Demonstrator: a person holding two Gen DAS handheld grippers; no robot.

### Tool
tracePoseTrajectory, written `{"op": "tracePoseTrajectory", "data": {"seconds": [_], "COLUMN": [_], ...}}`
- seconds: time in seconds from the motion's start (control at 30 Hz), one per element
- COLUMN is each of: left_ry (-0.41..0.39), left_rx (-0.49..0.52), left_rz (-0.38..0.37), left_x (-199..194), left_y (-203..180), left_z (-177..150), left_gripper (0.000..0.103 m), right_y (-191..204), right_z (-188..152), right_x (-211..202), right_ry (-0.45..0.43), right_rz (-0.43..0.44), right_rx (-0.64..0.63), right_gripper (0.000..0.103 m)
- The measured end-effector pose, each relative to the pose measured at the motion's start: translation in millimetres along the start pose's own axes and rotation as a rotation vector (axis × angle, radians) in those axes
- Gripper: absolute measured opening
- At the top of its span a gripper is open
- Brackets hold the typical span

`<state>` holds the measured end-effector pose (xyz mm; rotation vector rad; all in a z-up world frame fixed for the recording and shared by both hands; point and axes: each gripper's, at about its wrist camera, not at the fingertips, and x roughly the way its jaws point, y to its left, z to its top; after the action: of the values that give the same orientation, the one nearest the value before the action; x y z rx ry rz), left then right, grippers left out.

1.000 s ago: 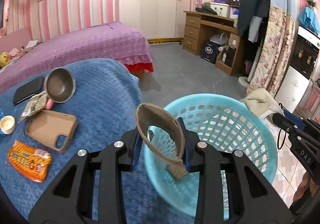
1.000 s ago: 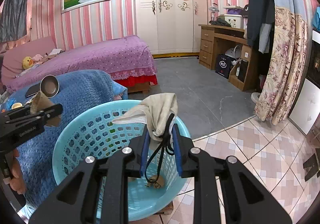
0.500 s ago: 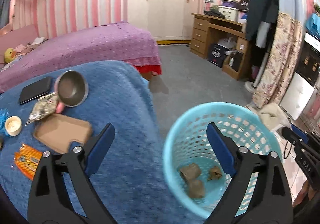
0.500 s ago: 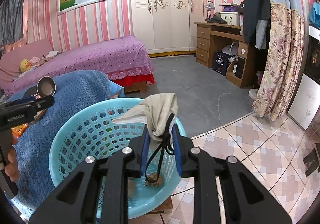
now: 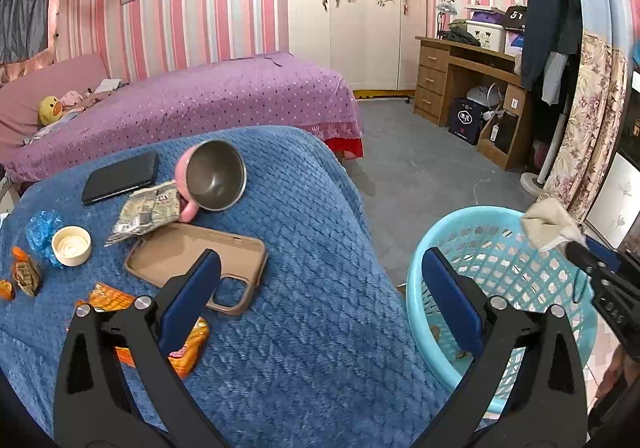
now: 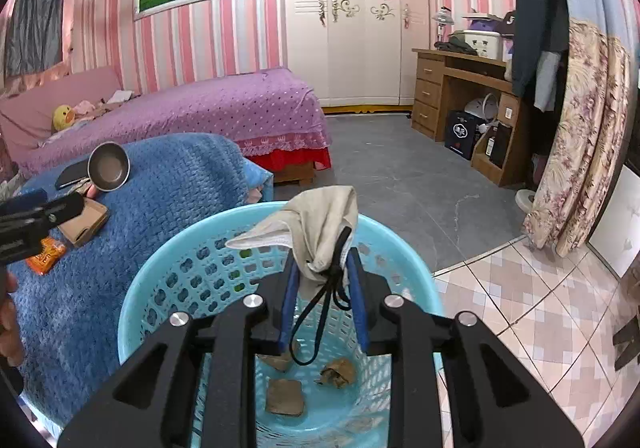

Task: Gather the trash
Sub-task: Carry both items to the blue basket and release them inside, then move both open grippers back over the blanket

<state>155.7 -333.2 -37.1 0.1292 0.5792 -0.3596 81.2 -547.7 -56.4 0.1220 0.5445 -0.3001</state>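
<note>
The right gripper (image 6: 322, 296) is clamped on a beige cloth (image 6: 320, 224) directly above the blue basket (image 6: 168, 260). The left gripper (image 5: 320, 292), fingers apart and empty, is nearer the orange wrapper (image 5: 188, 348) left of it on the blue blanket (image 5: 312, 207).

right claw (image 6: 325, 272) squeezes a rag (image 6: 316, 228) | blue basket (image 6: 160, 268) right under claw | 3 brown scraps (image 6: 285, 396) at its bottom

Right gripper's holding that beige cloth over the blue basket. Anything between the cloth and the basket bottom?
Nothing visible. The right gripper holds the beige cloth above the open blue basket; below lie only brown scraps on its bottom.
</note>
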Motion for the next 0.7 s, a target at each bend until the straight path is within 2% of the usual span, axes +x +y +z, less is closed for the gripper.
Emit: {"op": "tracePoseTrajectory", "data": {"seconds": [0.03,0.1,0.17,0.23,0.27,0.37,0.53,0.7], "left_ry": [-0.004,-0.016,-0.026,-0.033,-0.036,-0.040,-0.051,-0.065], "left_rx": [0.001,0.006,0.007,0.008,0.006,-0.010,-0.037,-0.071], "left_rz": [0.000,0.002,0.009,0.019,0.023,0.032,0.049,0.072], "left_x": [-3,-9,-15,-19,-21,-25,-34,-46], "left_y": [2,7,13,18,20,33,56,88], "left_z": [0,1,1,0,0,-2,-6,-16], "left_gripper": [0.097,0.097,0.097,0.097,0.097,0.097,0.097,0.097], "right_y": [3,7,15,23,27,34,47,66], "right_z": [1,1,2,1,0,-1,0,-2], "right_x": [2,4,5,5,4,2,-3,-6], "right_ry": [0.003,0.006,0.005,0.004,0.002,-0.006,-0.015,-0.013], "right_rz": [0.004,0.019,0.036,0.035,0.039,0.040,0.024,0.047], "right_rx": [0.000,0.005,-0.004,-0.019,-0.022,-0.018,-0.011,0.001], "right_gripper": [0.025,0.035,0.054,0.065,0.068,0.088,0.097,0.098]}}
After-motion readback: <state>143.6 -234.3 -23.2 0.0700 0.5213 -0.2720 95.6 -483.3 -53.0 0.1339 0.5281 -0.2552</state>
